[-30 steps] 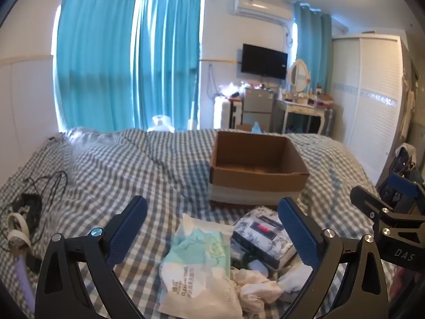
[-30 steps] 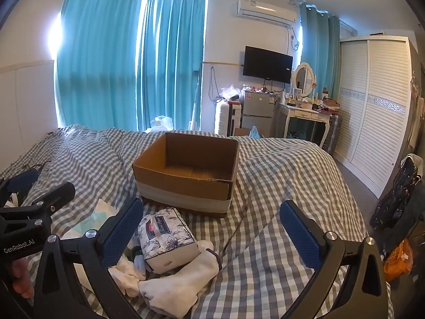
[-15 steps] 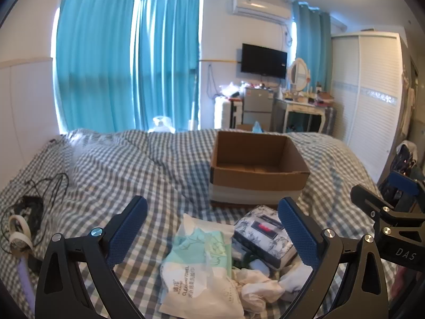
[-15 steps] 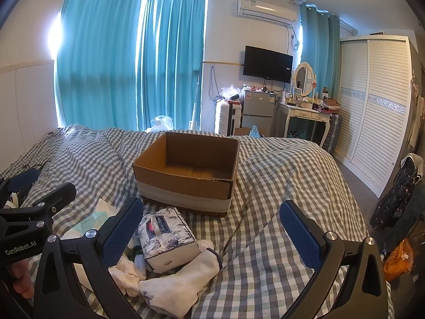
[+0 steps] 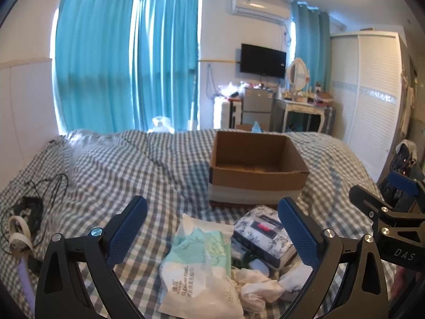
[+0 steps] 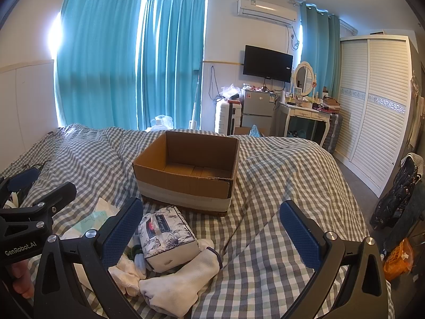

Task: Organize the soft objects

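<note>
Right wrist, bare bedspread (image 6: 279, 212) beside cardboard box (image 6: 186, 175), jaws wide.

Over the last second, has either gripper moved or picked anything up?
No visible change. Both the left gripper and right gripper hang open and empty above the bed, the cardboard box is empty, and the floral tissue box, wipes pack and white sock lie where they were.

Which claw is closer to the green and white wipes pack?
Left. The left claw hangs open right over the wipes pack. The right claw is open farther right, beyond the flowery tissue box.
</note>
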Demonstrator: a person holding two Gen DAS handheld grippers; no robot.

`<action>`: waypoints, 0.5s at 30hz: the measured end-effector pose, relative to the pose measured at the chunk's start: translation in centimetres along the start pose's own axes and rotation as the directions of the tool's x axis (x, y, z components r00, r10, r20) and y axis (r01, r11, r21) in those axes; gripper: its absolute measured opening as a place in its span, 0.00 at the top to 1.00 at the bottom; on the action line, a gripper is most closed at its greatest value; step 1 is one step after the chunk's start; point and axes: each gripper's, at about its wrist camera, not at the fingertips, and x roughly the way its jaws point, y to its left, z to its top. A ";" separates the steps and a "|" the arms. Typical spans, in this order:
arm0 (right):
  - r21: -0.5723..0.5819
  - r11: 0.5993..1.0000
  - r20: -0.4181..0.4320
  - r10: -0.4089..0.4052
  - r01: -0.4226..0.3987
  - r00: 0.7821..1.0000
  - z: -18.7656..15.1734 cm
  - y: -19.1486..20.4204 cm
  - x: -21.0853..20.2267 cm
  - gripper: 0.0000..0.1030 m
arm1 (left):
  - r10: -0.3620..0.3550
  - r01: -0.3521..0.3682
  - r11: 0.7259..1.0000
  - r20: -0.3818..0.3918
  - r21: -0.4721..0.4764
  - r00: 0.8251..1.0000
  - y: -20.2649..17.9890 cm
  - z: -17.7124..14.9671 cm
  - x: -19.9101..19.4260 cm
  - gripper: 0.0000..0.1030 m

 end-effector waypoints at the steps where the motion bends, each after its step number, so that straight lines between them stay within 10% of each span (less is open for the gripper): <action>1: 0.000 1.000 -0.001 -0.001 0.001 1.000 0.1 0.0 0.0 0.00 | -0.001 0.001 1.000 0.000 0.000 1.000 0.0 0.0 0.0 0.02; 15: 0.001 1.000 -0.006 0.003 -0.003 1.000 -0.4 0.2 0.1 0.00 | -0.001 0.001 1.000 -0.001 0.004 1.000 -0.1 0.0 0.0 0.02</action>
